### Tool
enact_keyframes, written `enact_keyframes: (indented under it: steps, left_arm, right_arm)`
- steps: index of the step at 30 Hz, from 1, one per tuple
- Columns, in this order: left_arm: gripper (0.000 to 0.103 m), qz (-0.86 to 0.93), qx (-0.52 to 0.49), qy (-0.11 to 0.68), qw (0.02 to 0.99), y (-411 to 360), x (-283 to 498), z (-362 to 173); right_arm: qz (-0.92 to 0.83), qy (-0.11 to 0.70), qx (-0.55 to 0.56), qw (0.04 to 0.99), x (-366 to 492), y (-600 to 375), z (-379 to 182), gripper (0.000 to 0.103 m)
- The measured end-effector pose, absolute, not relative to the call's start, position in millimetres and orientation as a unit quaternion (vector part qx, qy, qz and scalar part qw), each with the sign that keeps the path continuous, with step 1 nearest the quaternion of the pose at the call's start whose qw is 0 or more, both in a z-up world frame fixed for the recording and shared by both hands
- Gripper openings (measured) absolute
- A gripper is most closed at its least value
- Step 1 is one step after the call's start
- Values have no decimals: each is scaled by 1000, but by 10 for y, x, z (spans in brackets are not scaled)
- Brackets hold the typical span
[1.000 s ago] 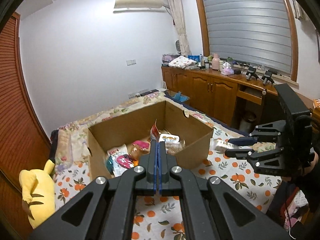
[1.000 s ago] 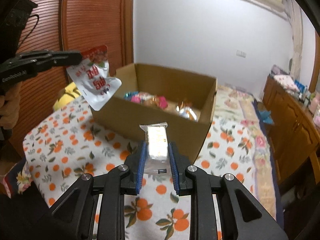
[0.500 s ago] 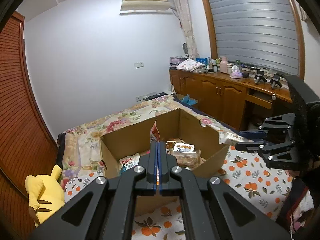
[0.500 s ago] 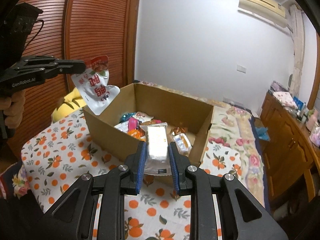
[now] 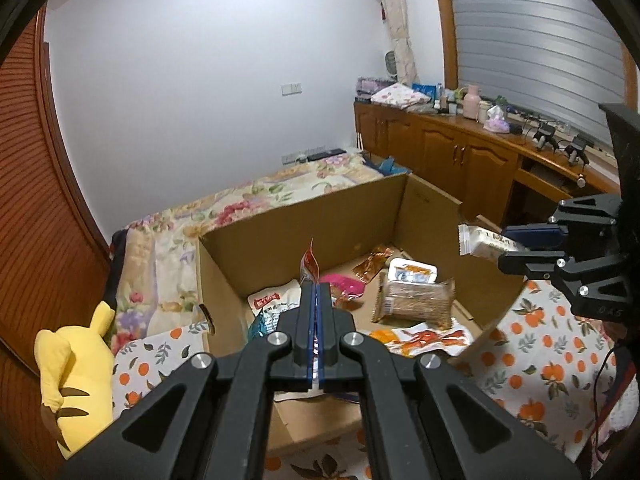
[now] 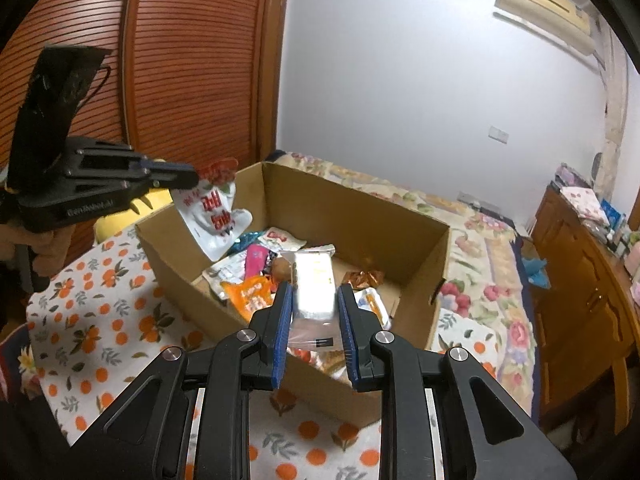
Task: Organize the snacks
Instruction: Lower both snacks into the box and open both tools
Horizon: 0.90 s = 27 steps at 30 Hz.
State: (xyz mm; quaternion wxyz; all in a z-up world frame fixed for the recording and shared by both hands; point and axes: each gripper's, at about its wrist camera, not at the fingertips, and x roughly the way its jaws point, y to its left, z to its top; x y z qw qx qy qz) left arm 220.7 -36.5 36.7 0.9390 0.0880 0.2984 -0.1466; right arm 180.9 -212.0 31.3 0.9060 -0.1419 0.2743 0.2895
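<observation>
An open cardboard box (image 5: pixel 280 220) (image 6: pixel 352 212) stands on the orange-print bedspread with several snack packets inside. My left gripper (image 5: pixel 316 292) (image 6: pixel 188 174) is shut on the top edge of a white and red pouch (image 6: pixel 212 212) (image 5: pixel 310 266), which hangs over the box's near left corner. My right gripper (image 6: pixel 314 300) (image 5: pixel 508 246) is shut on a pale wrapped snack bar (image 6: pixel 314 284) (image 5: pixel 486 242), held above the box's near wall. Inside lie a brown biscuit pack (image 5: pixel 414 298), a pink packet (image 5: pixel 342 284) and an orange packet (image 6: pixel 248 292).
A yellow plush toy (image 5: pixel 76 356) lies left of the box by the wooden sliding doors (image 6: pixel 192 60). Wooden cabinets (image 5: pixel 460 156) with clutter on top run along the right wall. The bedspread (image 6: pixel 100 304) lies around the box.
Both grippers have moved forward over the box with their packets still held. The box now fills more of each view, and the pouch hangs over the box's corner instead of beside it.
</observation>
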Motion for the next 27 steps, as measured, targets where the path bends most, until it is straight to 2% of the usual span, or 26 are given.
enact_keyframes:
  steps: [17,19,27]
  left_arm:
    - [0,-146,87,328,929,-296,2591,75]
    - [0,-145,85,329,929,-277,2602,59]
    - [4,-140,75,331,930,-201,2612,23]
  right_arm:
    - [310,332,-140,880,2383,-1688,6,21]
    - [311,337,-143,877,2399,-1621,-25,16]
    - [312,349,-149,871,2451,-1511,-112,13]
